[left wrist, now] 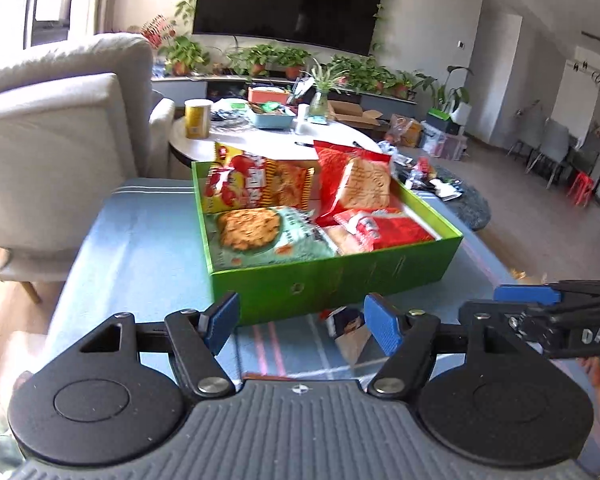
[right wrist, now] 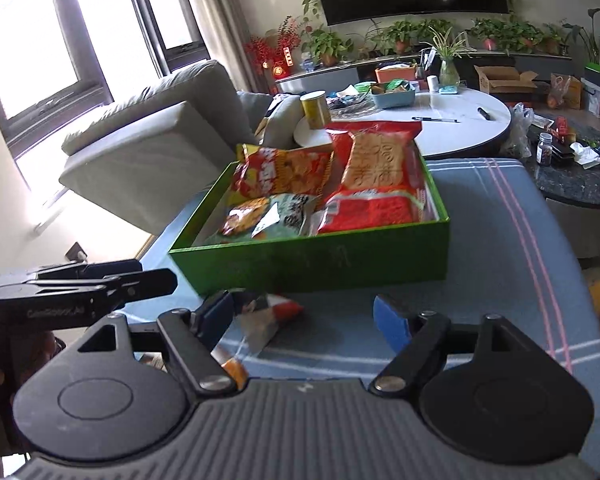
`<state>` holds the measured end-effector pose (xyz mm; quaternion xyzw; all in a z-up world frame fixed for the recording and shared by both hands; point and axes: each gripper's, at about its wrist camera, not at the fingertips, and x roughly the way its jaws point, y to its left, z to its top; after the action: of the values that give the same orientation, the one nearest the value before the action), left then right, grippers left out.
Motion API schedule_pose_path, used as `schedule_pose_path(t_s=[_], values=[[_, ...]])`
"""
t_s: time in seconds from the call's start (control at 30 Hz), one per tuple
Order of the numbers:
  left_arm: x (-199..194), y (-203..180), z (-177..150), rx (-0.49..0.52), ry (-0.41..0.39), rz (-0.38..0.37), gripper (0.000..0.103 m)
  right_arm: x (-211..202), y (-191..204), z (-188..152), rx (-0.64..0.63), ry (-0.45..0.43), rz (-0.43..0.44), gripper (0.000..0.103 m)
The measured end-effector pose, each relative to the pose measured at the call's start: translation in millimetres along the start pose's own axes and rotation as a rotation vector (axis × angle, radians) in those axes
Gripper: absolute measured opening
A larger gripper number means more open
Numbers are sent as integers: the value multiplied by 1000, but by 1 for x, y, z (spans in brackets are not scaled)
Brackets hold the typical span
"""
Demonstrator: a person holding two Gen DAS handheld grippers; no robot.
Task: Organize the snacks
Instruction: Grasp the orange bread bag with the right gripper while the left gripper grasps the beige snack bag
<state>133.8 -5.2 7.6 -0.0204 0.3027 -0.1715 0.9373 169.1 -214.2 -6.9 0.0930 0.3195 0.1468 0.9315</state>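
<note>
Low in frame, your left gripper [left wrist: 302, 322] and right gripper [right wrist: 308, 322] hold their fingers spread, gripping nothing. A small snack packet [right wrist: 260, 316] lies between them on the blue surface [left wrist: 140, 248]. Beyond, mid-frame, sits the green box [left wrist: 332, 284] of snacks.

1. We see the green box [left wrist: 328, 280] sitting open on the blue cloth, packed with snack bags.
2. Inside, a big red cracker bag [right wrist: 376, 160] leans upright at the back, beside a yellow-red bag [left wrist: 240, 184]; a pale green cookie bag [left wrist: 268, 232] lies flat in front.
3. One small packet [right wrist: 260, 320] lies loose on the cloth, just outside the box's near wall.
</note>
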Motion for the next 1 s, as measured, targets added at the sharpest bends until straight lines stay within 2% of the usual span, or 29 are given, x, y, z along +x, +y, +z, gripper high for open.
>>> schedule_pose_path(t_s=[0.17,0.3,0.4,0.53,1.0], values=[[-5,1,-16,1,22,16,67,-6,15,-17,-23,11,19,89],[-6,-1,-30,0,38,37,67,-13,16,-33,-37,-8,-35,92],[-4,-1,-36,-12,60,39,67,-13,12,-43,-12,8,-42,92],[-4,-3,-39,6,65,53,67,-14,14,-49,-9,15,-57,93],[8,2,-49,-16,117,73,67,-7,34,-61,-115,33,-59,96]])
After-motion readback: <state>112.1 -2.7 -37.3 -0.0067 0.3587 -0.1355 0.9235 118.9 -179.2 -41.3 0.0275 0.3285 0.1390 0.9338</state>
